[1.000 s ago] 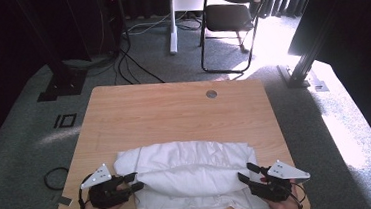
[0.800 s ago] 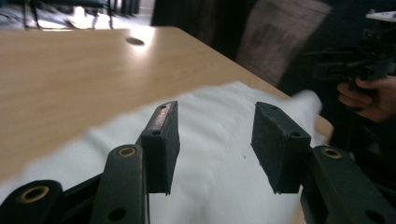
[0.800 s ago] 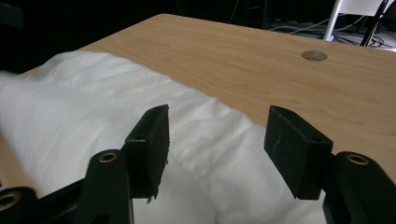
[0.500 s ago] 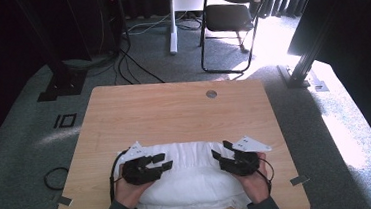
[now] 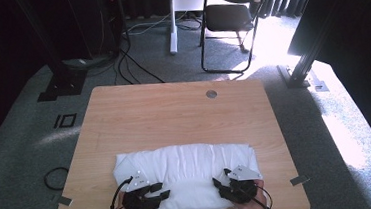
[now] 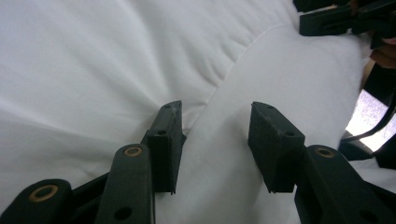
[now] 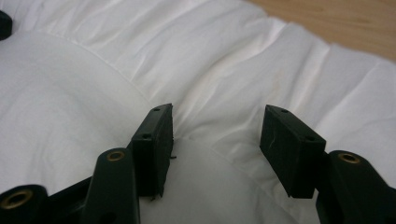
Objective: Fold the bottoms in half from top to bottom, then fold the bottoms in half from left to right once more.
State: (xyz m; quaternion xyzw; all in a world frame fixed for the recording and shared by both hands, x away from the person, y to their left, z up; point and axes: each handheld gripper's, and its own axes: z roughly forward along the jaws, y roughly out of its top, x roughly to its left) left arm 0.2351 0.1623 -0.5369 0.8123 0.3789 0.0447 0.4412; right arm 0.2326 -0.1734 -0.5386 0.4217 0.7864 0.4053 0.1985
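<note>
White pillow (image 5: 186, 177) is lying along the near edge of a light wooden table (image 5: 174, 115), its cover bunched in folds. Left gripper (image 5: 156, 193) is pressing its parted jaws, which have just been closing, down astride a raised fold (image 6: 219, 140) without pinching it. Right gripper (image 5: 221, 183) is doing likewise, jaws spread, resting on the near right part.

In the high view we lose the near edge of the white pillow (image 5: 188, 169) beneath both tools and the hands. The chair (image 5: 229, 16) is cut off by the top edge.
</note>
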